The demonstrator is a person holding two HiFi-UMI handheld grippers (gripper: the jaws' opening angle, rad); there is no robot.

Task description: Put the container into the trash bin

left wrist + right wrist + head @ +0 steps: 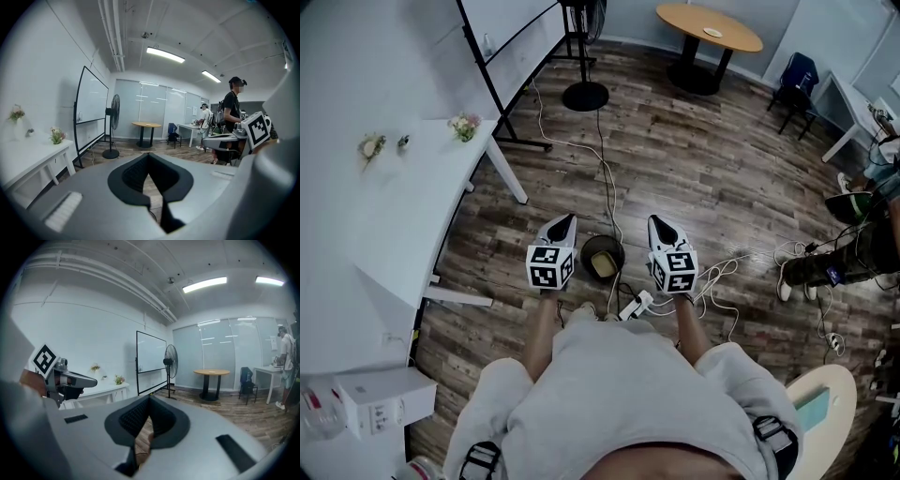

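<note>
The left gripper (566, 221) has its jaws closed together, and there is nothing in them. The right gripper (657, 223) is closed tight too and holds nothing. Between the two grippers, down on the wood floor (694, 159), stands a small, round, dark trash bin (585, 249). The container (602, 265) lies inside the bin. It looks pale yellow against the dark inside. No gripper touches it. It is too small to tell which way it points. A white power strip (636, 304) lies just beside the bin.
</note>
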